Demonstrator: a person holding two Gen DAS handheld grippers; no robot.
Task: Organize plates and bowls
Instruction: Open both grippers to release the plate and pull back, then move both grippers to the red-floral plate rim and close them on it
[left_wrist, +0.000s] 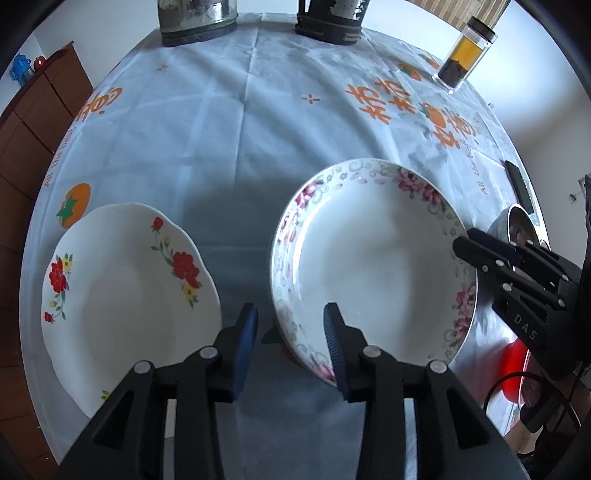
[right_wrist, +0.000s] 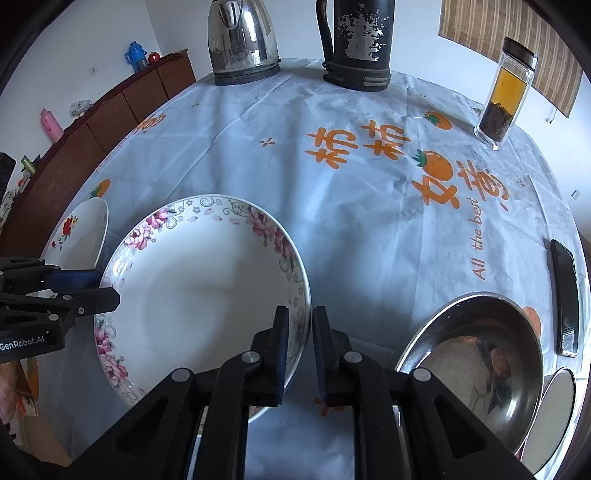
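A white plate with a pink flower rim (left_wrist: 369, 266) (right_wrist: 207, 288) lies on the pale tablecloth (left_wrist: 221, 140). My left gripper (left_wrist: 291, 308) is open and straddles the plate's left rim, one blue pad inside and one outside, with gaps on both sides. My right gripper (right_wrist: 301, 310) straddles the opposite rim through a narrow gap, and its pads are not pressing. Each gripper also shows in the other's view: the right gripper (left_wrist: 466, 245) and the left gripper (right_wrist: 105, 286). A scalloped white plate with red flowers (left_wrist: 122, 295) (right_wrist: 79, 229) lies to the left.
A steel bowl (right_wrist: 476, 354) (left_wrist: 517, 225) sits to the right of the pink plate, with a second steel piece (right_wrist: 557, 406) beside it and a black phone (right_wrist: 565, 295) near the table's edge. At the back stand a kettle (right_wrist: 242, 40), a black flask (right_wrist: 360, 44) and a tea jar (right_wrist: 508, 96).
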